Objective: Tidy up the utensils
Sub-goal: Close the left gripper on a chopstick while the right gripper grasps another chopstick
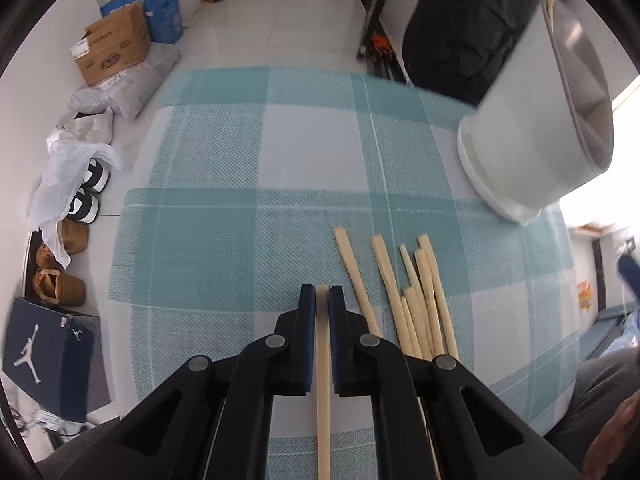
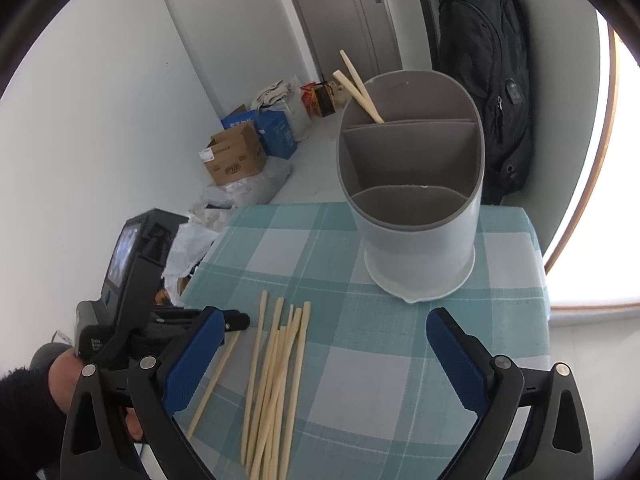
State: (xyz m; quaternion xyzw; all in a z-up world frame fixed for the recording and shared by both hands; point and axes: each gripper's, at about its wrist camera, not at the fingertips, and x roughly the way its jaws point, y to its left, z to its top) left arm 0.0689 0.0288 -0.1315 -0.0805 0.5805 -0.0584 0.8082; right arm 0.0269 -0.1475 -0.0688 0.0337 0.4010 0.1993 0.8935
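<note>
A: Starting at the left, what does the left gripper (image 1: 322, 294) have?

B: Its blue pads (image 1: 308, 320) are pinched onto a single chopstick (image 1: 323, 368), which runs straight between them toward six o'clock in the left wrist view. The stick lies low over the checked tablecloth (image 1: 224, 184).

A: And beside it?

B: At about four o'clock from the fingertips lies the loose pile of chopsticks (image 1: 416, 304), fanned on the cloth, just beside the held one but apart from it.

A: Where is the utensil holder?

B: At two o'clock in that view, the holder (image 1: 532, 132) stands on the cloth. From the right wrist view the holder (image 2: 416, 208) sits at twelve o'clock and shows three compartments; two chopsticks (image 2: 358, 86) lean in the far one. The middle and near ones look bare.

A: The right gripper?

B: The right gripper (image 2: 332, 344) hovers with its fingers (image 2: 456, 356) spread wide, nothing between them. The pile (image 2: 276, 376) lies between them and slightly left, with the left gripper (image 2: 236, 322) at nine o'clock.
</note>
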